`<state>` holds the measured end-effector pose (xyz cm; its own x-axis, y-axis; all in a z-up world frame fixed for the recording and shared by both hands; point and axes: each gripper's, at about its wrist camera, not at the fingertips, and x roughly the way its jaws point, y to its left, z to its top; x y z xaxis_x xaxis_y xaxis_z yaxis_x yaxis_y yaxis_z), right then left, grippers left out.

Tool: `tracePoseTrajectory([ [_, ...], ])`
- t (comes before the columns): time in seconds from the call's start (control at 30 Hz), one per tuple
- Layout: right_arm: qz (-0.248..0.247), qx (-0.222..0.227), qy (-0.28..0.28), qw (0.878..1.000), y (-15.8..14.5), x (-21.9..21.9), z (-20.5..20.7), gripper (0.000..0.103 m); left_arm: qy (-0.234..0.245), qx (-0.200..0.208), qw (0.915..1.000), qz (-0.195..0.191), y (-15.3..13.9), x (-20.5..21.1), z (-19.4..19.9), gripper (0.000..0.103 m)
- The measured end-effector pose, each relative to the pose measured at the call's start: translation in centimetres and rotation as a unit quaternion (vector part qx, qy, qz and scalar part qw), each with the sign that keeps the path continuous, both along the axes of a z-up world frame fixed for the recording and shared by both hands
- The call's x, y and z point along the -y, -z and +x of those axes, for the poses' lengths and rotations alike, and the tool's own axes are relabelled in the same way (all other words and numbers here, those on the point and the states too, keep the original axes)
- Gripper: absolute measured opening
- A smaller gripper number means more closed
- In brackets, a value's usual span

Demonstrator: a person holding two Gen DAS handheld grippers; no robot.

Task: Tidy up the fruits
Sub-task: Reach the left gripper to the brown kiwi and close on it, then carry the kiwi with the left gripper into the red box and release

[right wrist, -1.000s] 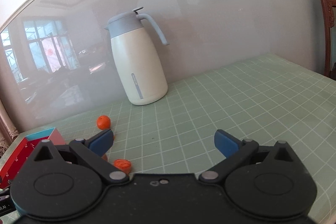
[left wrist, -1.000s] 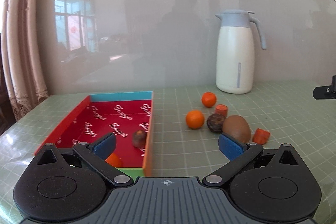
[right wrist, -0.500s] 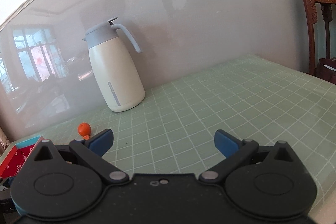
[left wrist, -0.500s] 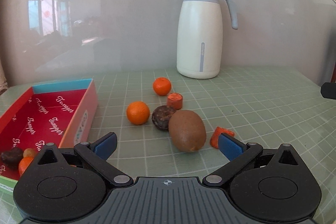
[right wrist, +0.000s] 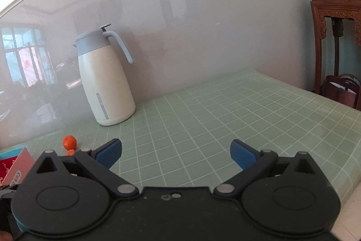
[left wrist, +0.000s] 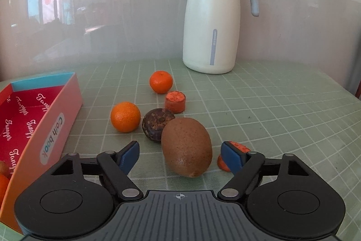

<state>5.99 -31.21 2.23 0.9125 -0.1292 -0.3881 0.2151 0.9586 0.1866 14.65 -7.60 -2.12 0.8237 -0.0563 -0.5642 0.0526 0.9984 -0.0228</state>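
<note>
Kiwi point(left wrist: 186, 146) lies on the green grid table point(left wrist: 270, 110), between the spread blue pads of the left gripper point(left wrist: 180, 156), untouched. Dark fruit point(left wrist: 158, 124) touches its far side; two oranges point(left wrist: 125, 116) beyond. Red box point(left wrist: 56, 119) at left edge. Right gripper point(right wrist: 176, 154) jaws apart, holding nothing.
</note>
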Motion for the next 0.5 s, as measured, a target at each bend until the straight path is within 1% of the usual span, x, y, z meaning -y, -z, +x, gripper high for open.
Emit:
tracePoseTrajectory([
  [0.03,0.001,0.001,-0.002,1.000,0.00,0.03,0.00,0.103,0.000,-0.005,1.0000,-0.003,0.16,0.00,0.21,0.067],
  [0.1,0.007,0.004,-0.008,1.000,0.02,0.16,-0.03,0.103,0.000,-0.016,0.9998,-0.009,0.56,-0.05,0.55,0.061],
  [0.17,0.007,0.003,-0.009,1.000,0.03,0.14,0.05,0.103,0.002,-0.018,0.9997,-0.015,0.71,0.02,0.56,0.058],
  [0.23,0.010,0.002,-0.013,1.000,0.06,0.11,0.18,0.103,0.010,-0.015,0.9997,-0.015,0.70,0.33,0.43,0.050],
  [0.3,0.012,0.001,-0.016,1.000,0.05,0.02,0.30,0.103,0.011,-0.011,0.9998,-0.008,0.72,0.51,0.28,0.049],
  [0.5,0.008,0.002,-0.021,1.000,0.03,-0.26,0.39,0.103,0.010,-0.011,0.9998,-0.016,0.61,0.17,0.21,0.049],
])
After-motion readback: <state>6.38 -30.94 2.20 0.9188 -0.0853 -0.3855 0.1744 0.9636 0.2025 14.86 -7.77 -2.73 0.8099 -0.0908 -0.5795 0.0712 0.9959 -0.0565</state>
